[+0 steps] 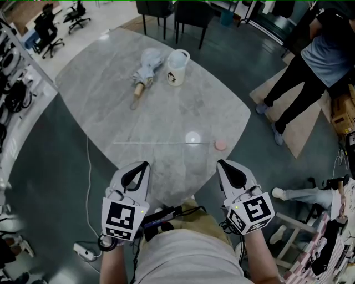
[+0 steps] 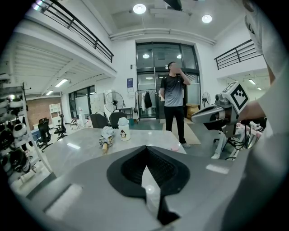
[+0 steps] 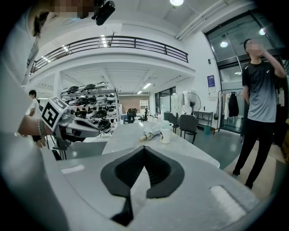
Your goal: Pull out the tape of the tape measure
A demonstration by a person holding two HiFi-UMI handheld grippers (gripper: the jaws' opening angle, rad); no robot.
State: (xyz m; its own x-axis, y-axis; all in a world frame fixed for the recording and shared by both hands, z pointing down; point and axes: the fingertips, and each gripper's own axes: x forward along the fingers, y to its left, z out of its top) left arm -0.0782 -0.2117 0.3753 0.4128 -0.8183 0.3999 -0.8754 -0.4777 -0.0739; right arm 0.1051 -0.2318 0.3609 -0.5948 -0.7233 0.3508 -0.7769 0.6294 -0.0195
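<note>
A small round pink tape measure (image 1: 221, 145) lies on the grey marble table (image 1: 105, 100), near its right front edge. A thin pale strip (image 1: 161, 143), seemingly its tape, runs left from it across the tabletop. Both grippers hover at the table's front edge, short of the strip. My left gripper (image 1: 145, 165) is shut and empty; my right gripper (image 1: 221, 163) is shut and empty too. In the left gripper view the jaws (image 2: 145, 147) meet tip to tip, and the pink tape measure (image 2: 174, 148) shows past them to the right. The right gripper view shows closed jaws (image 3: 144, 148) with nothing between them.
A folded pale umbrella (image 1: 145, 69) and a white lidded jug (image 1: 177, 67) lie at the table's far side. Dark chairs (image 1: 166, 14) stand beyond it. A person (image 1: 310, 61) stands on a mat to the right. A cable and power strip (image 1: 84, 252) lie on the floor at left.
</note>
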